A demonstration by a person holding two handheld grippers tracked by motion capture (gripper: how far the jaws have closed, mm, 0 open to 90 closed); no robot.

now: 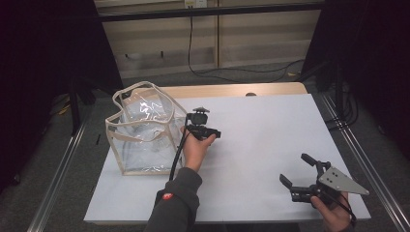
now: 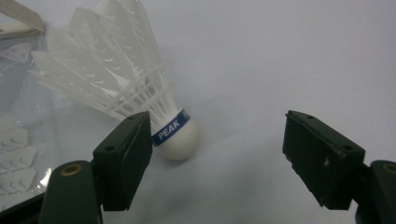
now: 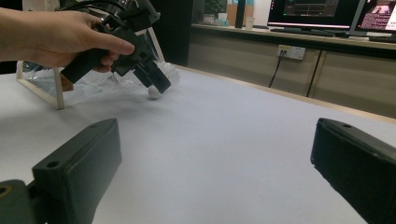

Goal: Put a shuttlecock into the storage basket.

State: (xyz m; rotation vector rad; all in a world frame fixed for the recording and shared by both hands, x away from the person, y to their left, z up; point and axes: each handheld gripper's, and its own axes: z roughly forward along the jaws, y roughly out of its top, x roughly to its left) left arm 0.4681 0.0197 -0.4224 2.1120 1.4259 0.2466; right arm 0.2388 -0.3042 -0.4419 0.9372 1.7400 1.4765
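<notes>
White table [image 2: 289, 56]: shuttlecock [image 2: 140, 100] beside left hand-held gripper [image 2: 217, 156].

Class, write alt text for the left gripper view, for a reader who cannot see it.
A white feather shuttlecock with a blue PEAK band lies on the white table, its cork by the left gripper's near black jaw. The jaws stand apart, not gripping it. A clear plastic bag sits at the left edge.

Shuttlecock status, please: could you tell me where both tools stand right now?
Left tool open, astride the shuttlecock, pads not pressing. Right tool open, idle near the table's front edge. Shuttlecock lies beside the clear bag; nothing blocking.
</notes>
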